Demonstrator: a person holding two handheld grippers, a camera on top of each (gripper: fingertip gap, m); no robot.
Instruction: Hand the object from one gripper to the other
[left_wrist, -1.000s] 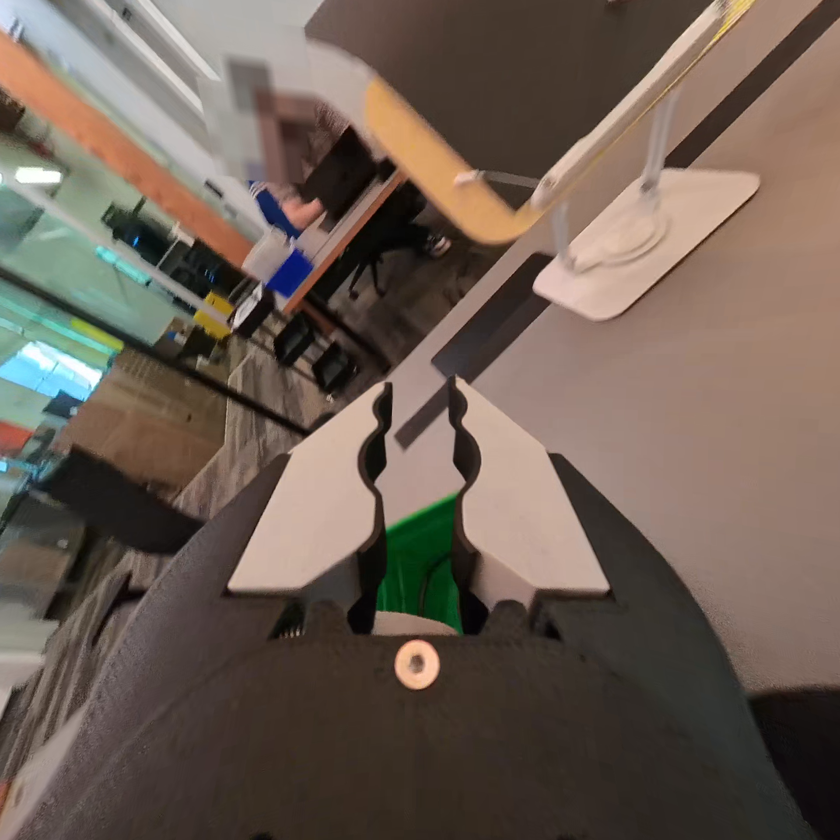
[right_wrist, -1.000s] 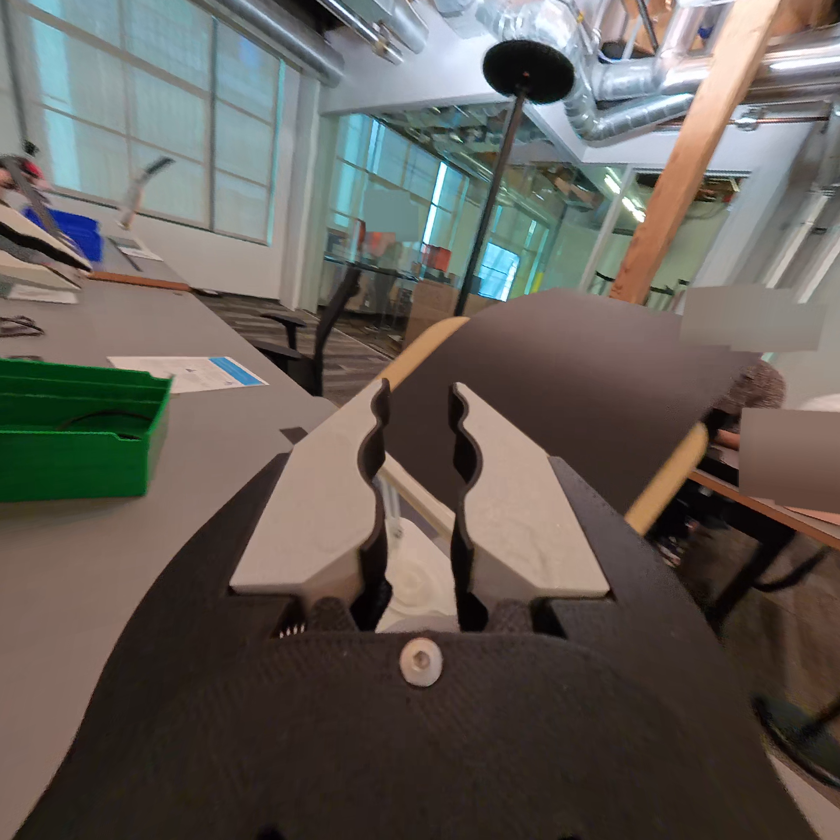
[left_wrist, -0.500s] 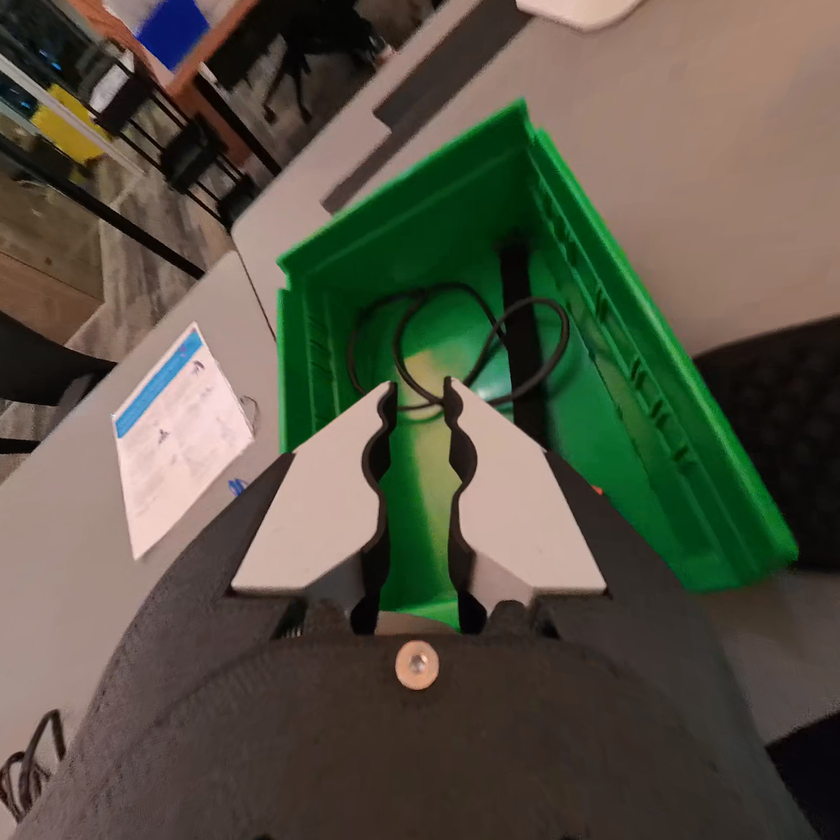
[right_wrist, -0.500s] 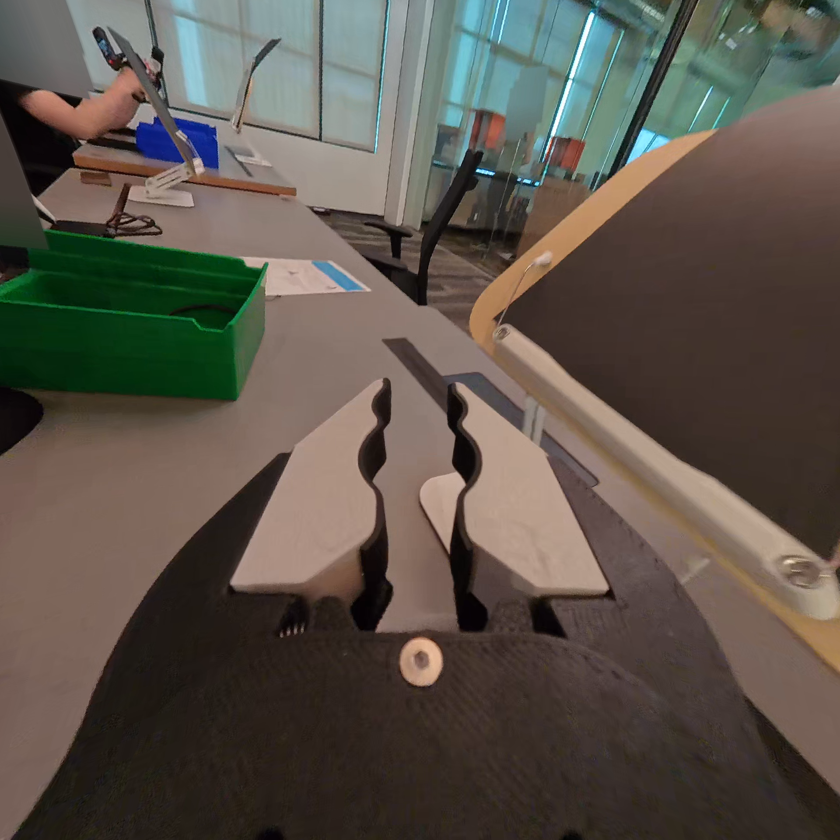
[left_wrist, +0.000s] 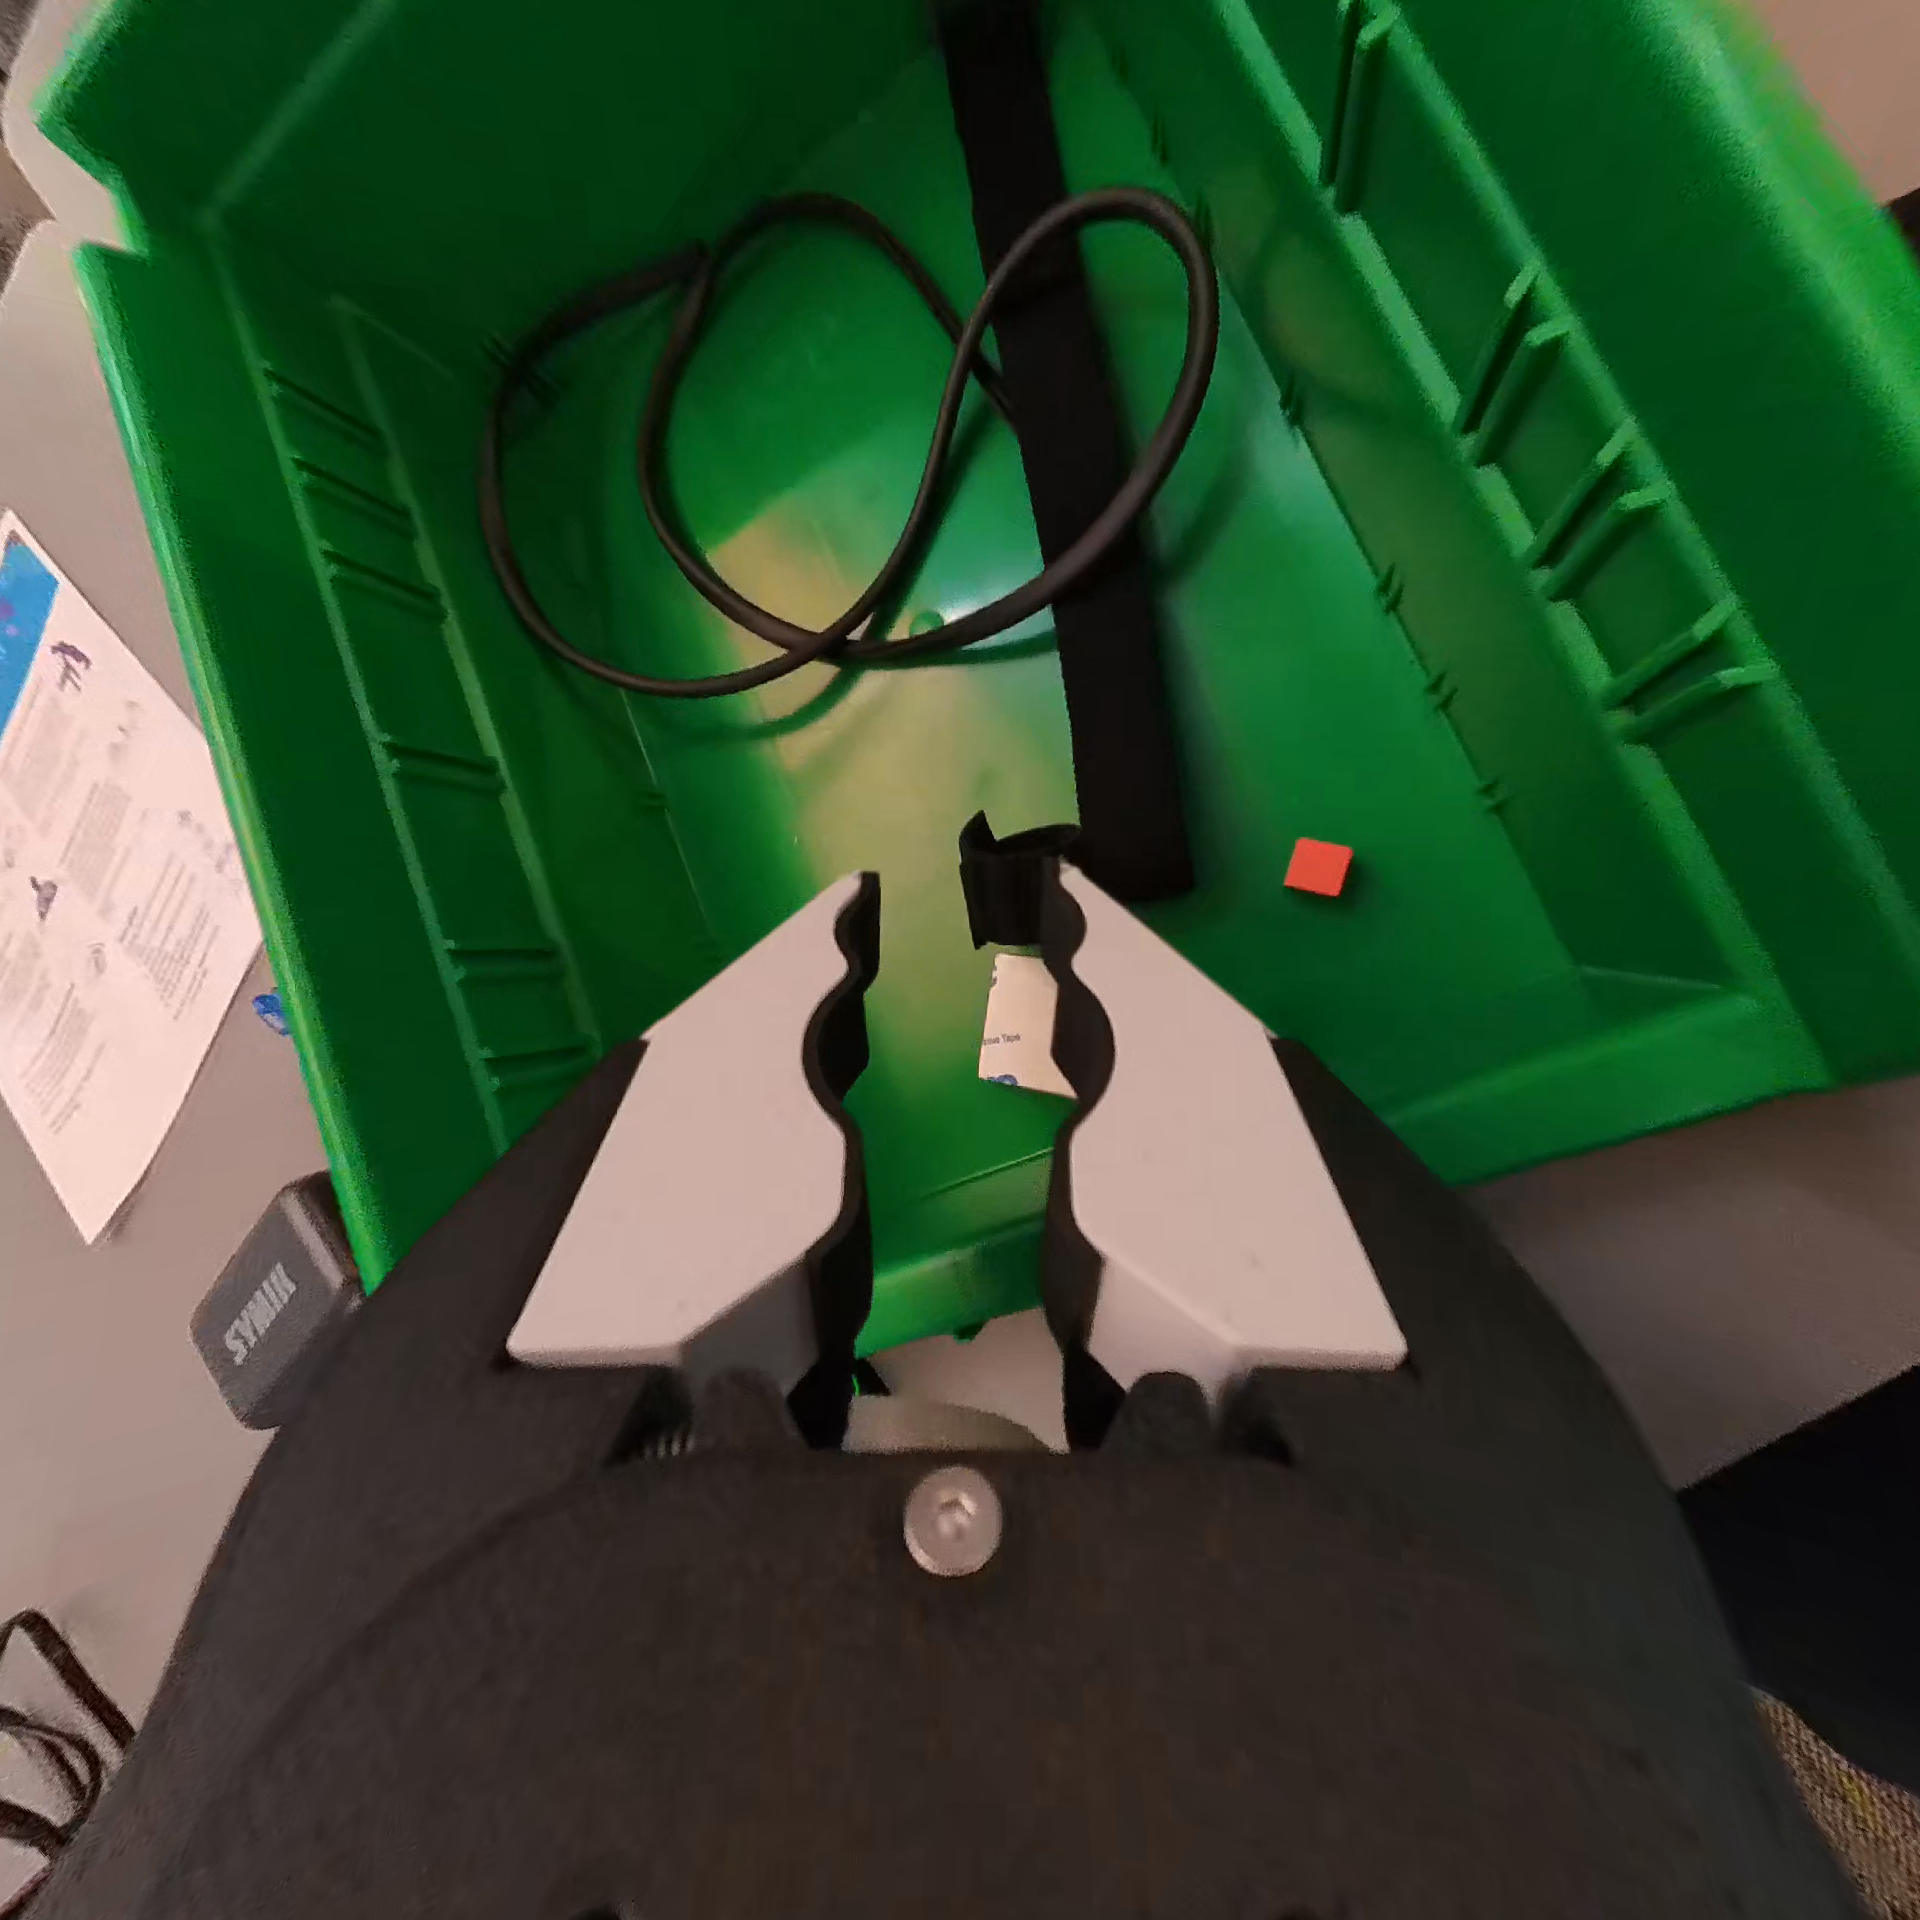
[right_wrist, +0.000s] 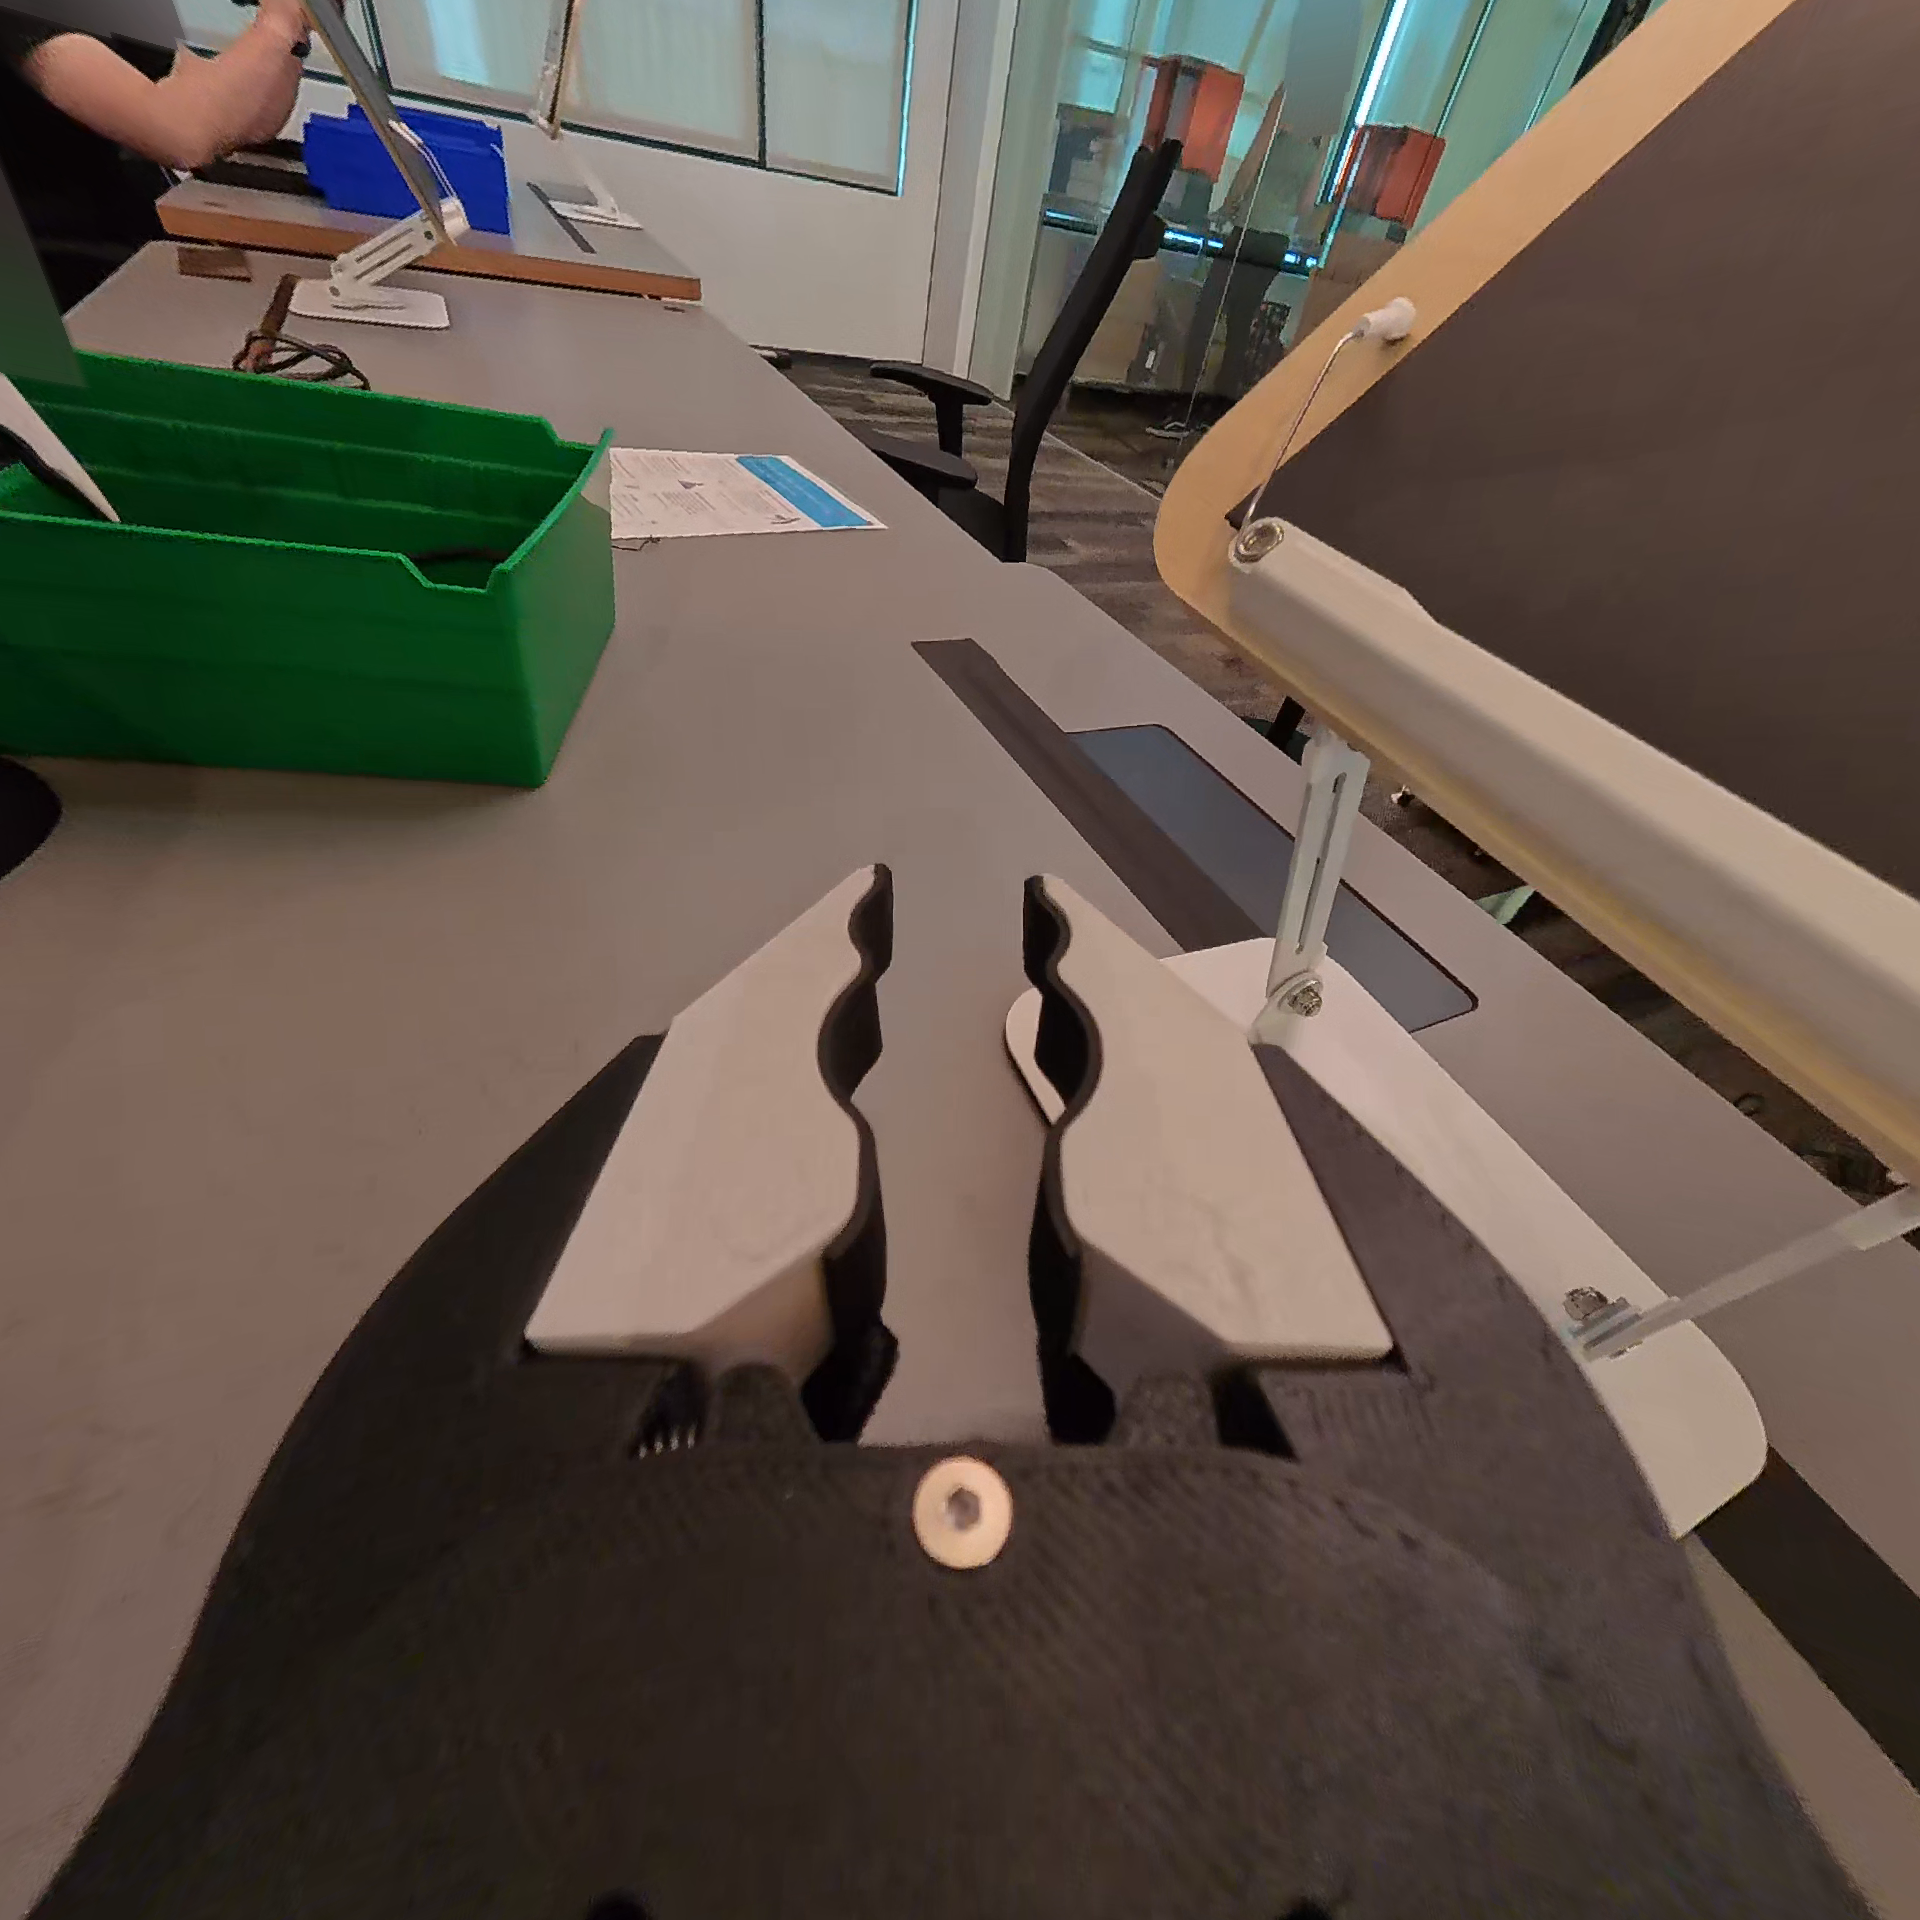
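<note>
My left gripper (left_wrist: 964, 894) is open and empty, pointing down into a green bin (left_wrist: 364, 675). In the bin lie a looped black cable (left_wrist: 831, 436), a long black strap (left_wrist: 1081, 520), a small black clip (left_wrist: 1003, 873) on a white tape-backed tab (left_wrist: 1013, 1023), and a small red square (left_wrist: 1317, 867). The clip lies just past my right fingertip, inside the gap. My right gripper (right_wrist: 958, 881) is open and empty, low over the grey table (right_wrist: 416, 987), to the right of the bin (right_wrist: 312, 644).
A printed sheet (left_wrist: 94, 883) and a dark grey block (left_wrist: 272, 1314) lie left of the bin. In the right wrist view a white lamp base (right_wrist: 1403, 1143) and a tilted panel (right_wrist: 1662, 364) stand close on the right. An office chair (right_wrist: 1039, 395) is beyond the table edge. One gripper's finger ends stand about 50 cm off the other's. From my left tips it is roughly 6 cm to the small red square (left_wrist: 1317, 867); from my right, 45 cm.
My left gripper has swung down from the room view and moved in close over the bin. My right gripper has tilted down toward the table. Both stay open.
</note>
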